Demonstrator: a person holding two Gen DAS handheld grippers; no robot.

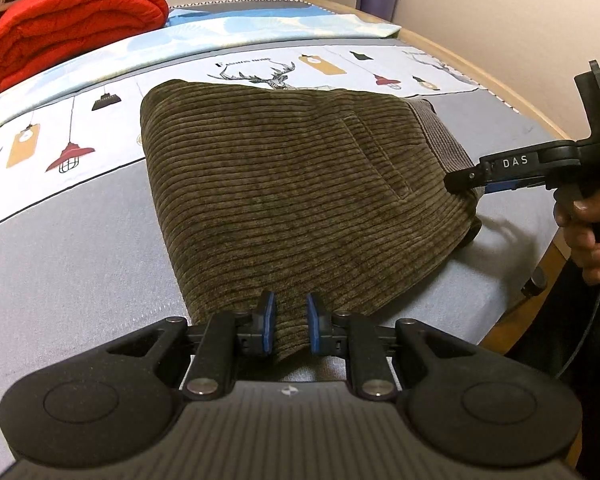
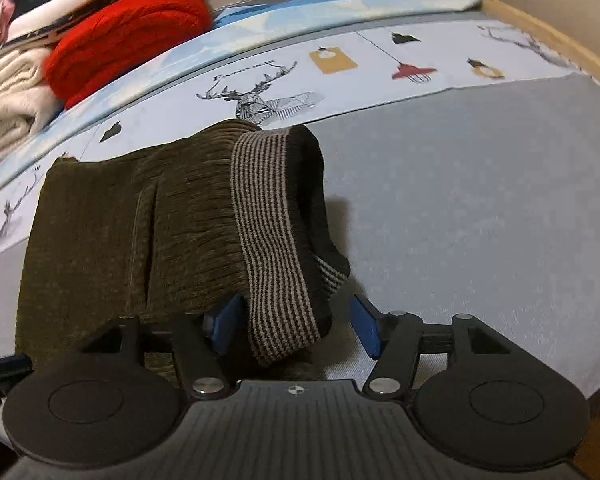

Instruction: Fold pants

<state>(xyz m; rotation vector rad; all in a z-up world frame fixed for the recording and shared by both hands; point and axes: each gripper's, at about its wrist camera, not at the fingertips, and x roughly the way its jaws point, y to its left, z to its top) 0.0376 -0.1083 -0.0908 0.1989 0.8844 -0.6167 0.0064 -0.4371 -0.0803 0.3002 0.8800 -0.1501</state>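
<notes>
Olive corduroy pants (image 1: 292, 184) lie folded on the grey bed sheet (image 1: 72, 260), their striped waistband (image 2: 272, 240) at the right end. My left gripper (image 1: 290, 320) sits at the pants' near edge, its blue pads close together with a pinch of the corduroy between them. In the right wrist view my right gripper (image 2: 296, 324) stands wide open around the waistband, which droops loosely between the blue pads without being pressed. From the left wrist view, the right gripper (image 1: 464, 182) reaches in from the right at the waistband corner, held by a person's hand (image 1: 588, 232).
A red folded quilt (image 1: 72, 20) and a pile of pale clothes (image 2: 8, 92) sit at the back left. A printed band with deer and lamps (image 1: 284, 68) crosses the sheet behind the pants. The wooden bed edge (image 1: 512, 96) runs along the right.
</notes>
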